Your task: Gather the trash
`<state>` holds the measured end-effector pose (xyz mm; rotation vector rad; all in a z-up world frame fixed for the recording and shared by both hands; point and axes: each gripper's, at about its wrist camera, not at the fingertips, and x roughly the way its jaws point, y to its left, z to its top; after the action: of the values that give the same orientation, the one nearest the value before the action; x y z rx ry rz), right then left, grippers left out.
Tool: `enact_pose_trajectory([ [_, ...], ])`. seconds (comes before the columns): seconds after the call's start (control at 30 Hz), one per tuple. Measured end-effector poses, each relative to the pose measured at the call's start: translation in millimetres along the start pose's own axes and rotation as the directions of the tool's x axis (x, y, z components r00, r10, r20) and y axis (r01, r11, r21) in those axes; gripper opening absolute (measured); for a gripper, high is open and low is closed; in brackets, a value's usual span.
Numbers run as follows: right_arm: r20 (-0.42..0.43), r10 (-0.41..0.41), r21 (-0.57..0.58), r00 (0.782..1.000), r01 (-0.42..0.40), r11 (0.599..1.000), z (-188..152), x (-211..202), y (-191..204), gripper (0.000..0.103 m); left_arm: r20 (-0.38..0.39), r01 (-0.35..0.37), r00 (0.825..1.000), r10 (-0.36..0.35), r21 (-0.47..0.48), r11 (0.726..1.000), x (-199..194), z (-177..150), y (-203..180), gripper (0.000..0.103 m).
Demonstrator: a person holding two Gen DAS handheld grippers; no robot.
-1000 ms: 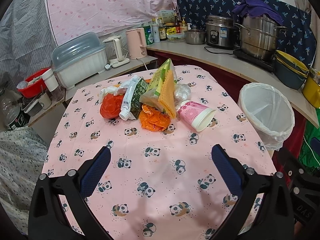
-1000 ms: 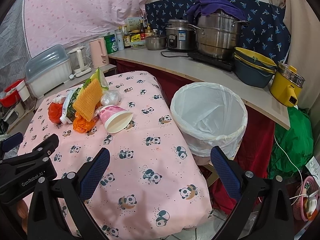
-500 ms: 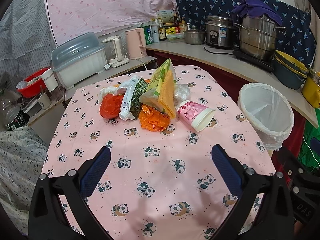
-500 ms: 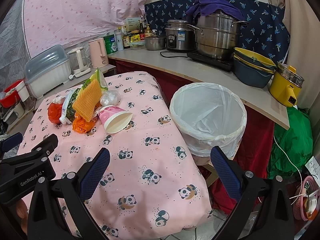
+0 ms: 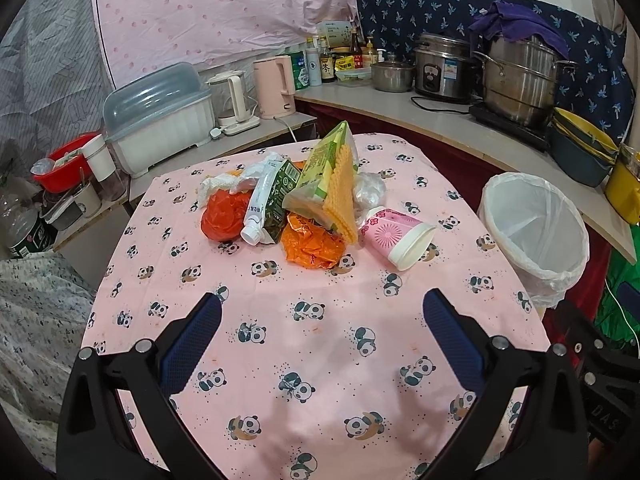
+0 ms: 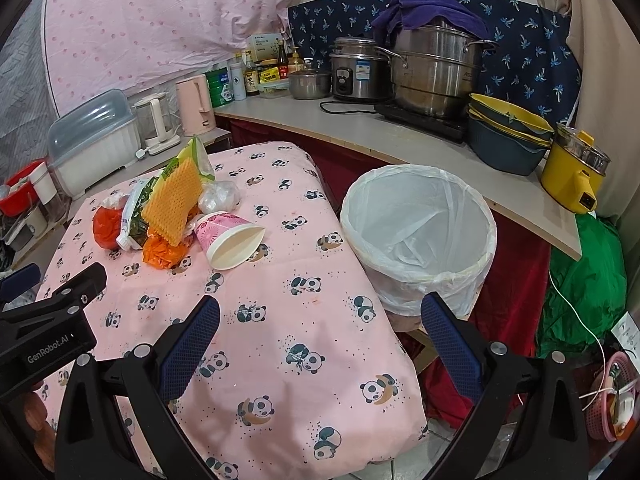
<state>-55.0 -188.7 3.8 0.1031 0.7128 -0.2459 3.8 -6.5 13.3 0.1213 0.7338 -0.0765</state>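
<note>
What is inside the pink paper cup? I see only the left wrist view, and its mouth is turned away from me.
Observer: In the right wrist view the pink cup lies on its side with its mouth toward the camera. The inside looks bare white, with nothing in it.
Operator: And the bin, is something at its bottom?
Observer: In the bin, only the crumpled white liner shows at the bottom. I see no trash there.
Operator: Is the right claw free?
Observer: Yes. The right claw is open, and nothing is between its fingers.
</note>
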Motion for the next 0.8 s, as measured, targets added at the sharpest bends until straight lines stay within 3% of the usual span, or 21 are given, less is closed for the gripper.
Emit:
enact_pose_trajectory([
  [0.8,-0.082,0.094,0.013,0.992,-0.093,0.996,35,128,68,0.095,-0.009,0.023,1.000,-0.024,-0.034,0.999,101,59,45,0.096],
])
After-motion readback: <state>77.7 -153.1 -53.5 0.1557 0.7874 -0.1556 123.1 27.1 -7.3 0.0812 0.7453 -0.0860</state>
